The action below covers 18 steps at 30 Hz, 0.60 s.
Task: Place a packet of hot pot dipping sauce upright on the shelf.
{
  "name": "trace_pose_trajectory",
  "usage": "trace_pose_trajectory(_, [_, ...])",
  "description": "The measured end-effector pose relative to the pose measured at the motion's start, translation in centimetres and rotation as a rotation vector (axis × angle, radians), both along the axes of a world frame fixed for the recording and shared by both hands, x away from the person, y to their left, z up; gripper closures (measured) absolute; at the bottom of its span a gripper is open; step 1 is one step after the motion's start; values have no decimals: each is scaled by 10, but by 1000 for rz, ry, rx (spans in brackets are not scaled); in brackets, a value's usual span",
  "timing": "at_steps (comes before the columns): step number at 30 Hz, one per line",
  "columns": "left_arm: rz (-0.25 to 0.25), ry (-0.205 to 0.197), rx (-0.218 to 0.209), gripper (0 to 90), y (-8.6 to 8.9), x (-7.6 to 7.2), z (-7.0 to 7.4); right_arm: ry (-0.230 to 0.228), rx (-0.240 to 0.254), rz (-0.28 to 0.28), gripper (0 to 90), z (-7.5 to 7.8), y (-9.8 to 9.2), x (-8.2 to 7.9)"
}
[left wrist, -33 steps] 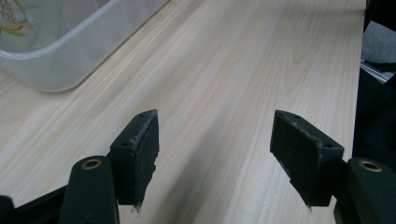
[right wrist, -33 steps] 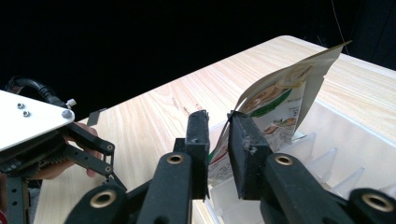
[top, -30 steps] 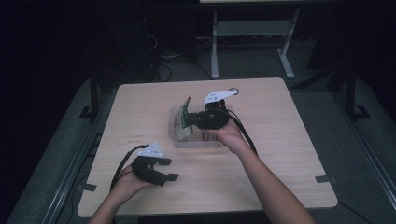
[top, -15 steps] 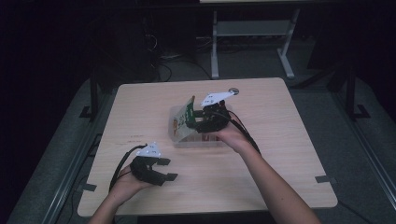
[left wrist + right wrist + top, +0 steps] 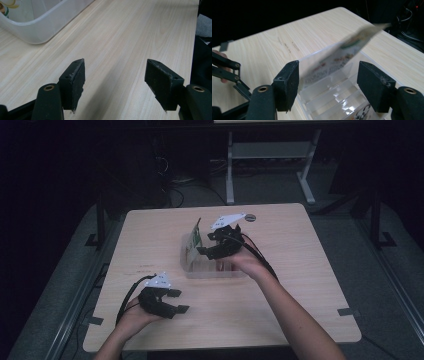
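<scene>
Clear plastic box (image 5: 212, 265) sits near the middle of the bench (image 5: 310, 285), with a printed card (image 5: 192, 242) standing tilted at its left end, leaning over the box's left wall.

Left side of the high view: left gripper (image 5: 176, 301) lies low over the near-left part of the bench, held in the person's left hand (image 5: 135, 312), well apart from the box. In the left gripper view its jaws stand wide apart with nothing between them, bare wood grain showing through the gap; a rounded corner of the box (image 5: 32, 25) is at the upper left of that view, clear of the pads.

Centre: right gripper (image 5: 202, 245) is over the box, held in the right hand (image 5: 245, 262), its jaws pointing left toward the card. A grey three-cornered plate (image 5: 226, 221) sits on top of it. In the right gripper view the jaws have just been opening and now stand apart; the card (image 5: 342, 53), blurred, runs slantwise between them, its lower end close by the left pad. The blur leaves it unclear whether that pad touches the card; the other pad is clear of it. The box's ribbed interior (image 5: 332, 92) lies beneath the gap.

Right: a small dark round object (image 5: 250, 217) rests on the bench beyond the right gripper.
</scene>
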<state>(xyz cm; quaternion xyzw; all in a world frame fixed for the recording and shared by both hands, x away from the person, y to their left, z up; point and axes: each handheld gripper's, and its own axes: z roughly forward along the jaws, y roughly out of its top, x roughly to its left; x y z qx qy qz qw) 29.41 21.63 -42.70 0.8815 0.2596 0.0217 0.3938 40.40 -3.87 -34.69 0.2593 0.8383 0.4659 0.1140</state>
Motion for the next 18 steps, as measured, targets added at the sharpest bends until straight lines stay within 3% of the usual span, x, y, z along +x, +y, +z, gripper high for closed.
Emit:
trace_pose_trajectory(4, [-6,0,-2,324,-1,0,0,-6,30,9,335,3,-6,-5])
trace_pose_trajectory(10, [-10,2,-3,323,-5,0,1,-16,53,55,322,6,-22,-27])
trace_pose_trajectory(18, [-29,-9,2,301,-9,-4,1,-6,75,100,321,-2,-42,-55])
